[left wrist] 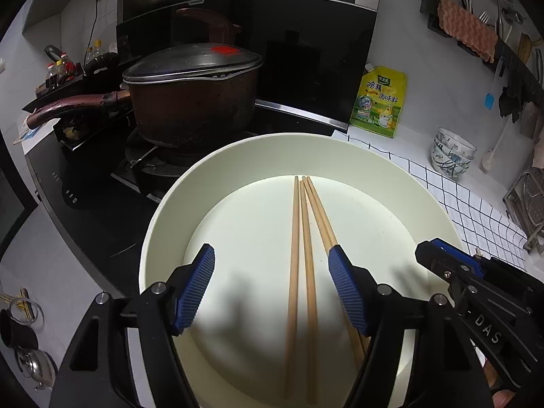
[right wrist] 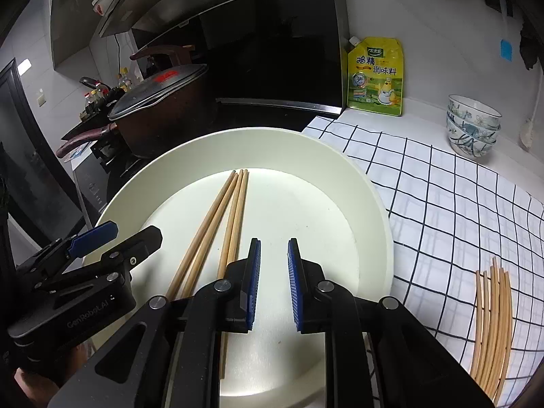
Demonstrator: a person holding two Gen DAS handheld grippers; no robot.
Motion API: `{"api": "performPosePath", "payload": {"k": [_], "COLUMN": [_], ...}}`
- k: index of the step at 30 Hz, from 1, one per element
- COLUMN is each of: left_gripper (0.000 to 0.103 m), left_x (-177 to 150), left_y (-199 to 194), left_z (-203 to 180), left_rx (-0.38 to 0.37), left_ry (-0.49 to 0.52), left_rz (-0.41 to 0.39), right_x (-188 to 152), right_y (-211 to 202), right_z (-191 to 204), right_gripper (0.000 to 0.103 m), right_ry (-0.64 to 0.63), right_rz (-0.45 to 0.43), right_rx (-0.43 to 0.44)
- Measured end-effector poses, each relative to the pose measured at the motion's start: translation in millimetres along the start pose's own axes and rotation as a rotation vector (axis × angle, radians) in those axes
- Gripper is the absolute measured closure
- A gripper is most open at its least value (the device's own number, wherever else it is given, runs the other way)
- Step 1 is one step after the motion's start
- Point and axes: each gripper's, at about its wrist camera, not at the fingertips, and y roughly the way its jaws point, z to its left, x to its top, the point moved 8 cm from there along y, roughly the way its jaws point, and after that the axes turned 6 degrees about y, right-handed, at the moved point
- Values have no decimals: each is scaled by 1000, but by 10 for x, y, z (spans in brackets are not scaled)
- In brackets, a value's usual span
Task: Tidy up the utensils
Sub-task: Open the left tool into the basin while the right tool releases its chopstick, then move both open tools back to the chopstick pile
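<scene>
Several wooden chopsticks point(left wrist: 302, 244) lie in a wide cream bowl point(left wrist: 258, 151), tips pointing away. My left gripper point(left wrist: 272, 260) is open and empty, hovering low over the bowl with the chopsticks between its blue pads. In the right wrist view the same chopsticks point(right wrist: 217, 217) lie left of my right gripper point(right wrist: 274, 250), which is open with a narrow gap and empty above the bowl point(right wrist: 340, 170). More chopsticks point(right wrist: 493, 326) lie on the checked cloth at the right. The right gripper's body shows in the left wrist view at the right edge.
A lidded brown pot point(left wrist: 190, 102) sits on the black stove behind the bowl. A yellow seasoning pouch point(left wrist: 379, 102) leans on the wall. Stacked patterned bowls point(right wrist: 472, 125) stand on the white checked cloth point(right wrist: 442, 210). Utensils hang on a wall rail point(left wrist: 476, 30).
</scene>
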Motion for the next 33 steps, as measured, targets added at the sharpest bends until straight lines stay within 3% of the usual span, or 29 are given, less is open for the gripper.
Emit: {"api": "performPosePath", "payload": {"k": [16,33], "left_gripper": [28,17], "left_x": [-110,-309], "left_y": [-322,-592], "left_z": [-317,-1186], "left_rx": [-7,-96], "left_ry": [39,137], "left_rz": [-21,-31], "right_x": [-140,-479], "right_y": [-540,-1258], "right_z": [-236,-1082], "right_gripper": [76,58], "right_ry": [31,119], "right_rz": [-76,-159], "right_rx": [-26,-123]}}
